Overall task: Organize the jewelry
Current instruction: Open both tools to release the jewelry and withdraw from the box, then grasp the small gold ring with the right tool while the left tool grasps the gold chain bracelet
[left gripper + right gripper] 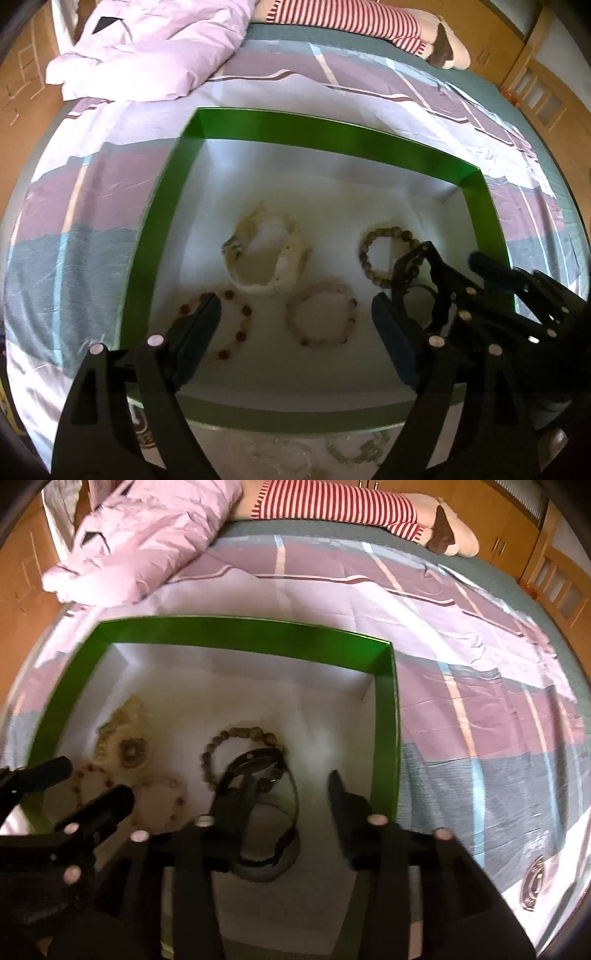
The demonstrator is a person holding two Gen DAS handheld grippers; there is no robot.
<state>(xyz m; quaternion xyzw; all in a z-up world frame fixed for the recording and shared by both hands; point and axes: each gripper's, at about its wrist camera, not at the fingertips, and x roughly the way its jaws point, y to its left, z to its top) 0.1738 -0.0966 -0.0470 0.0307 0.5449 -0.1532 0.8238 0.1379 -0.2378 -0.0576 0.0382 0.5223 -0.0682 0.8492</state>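
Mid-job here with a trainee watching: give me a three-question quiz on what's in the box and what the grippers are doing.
1. True or false: the green box sits on a bare wooden floor.
2. Which lies nearest the right gripper? A) cream bracelet B) black watch C) red-beaded bracelet
3. Is the left gripper clamping anything?

Key: 1. False, it is on a striped bedsheet. 2. B. 3. No, its jaws are open above the bracelets.

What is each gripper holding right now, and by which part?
Nothing. The left gripper is open above the bracelets; the right gripper is open with the black watch lying between its fingers, unpressed.
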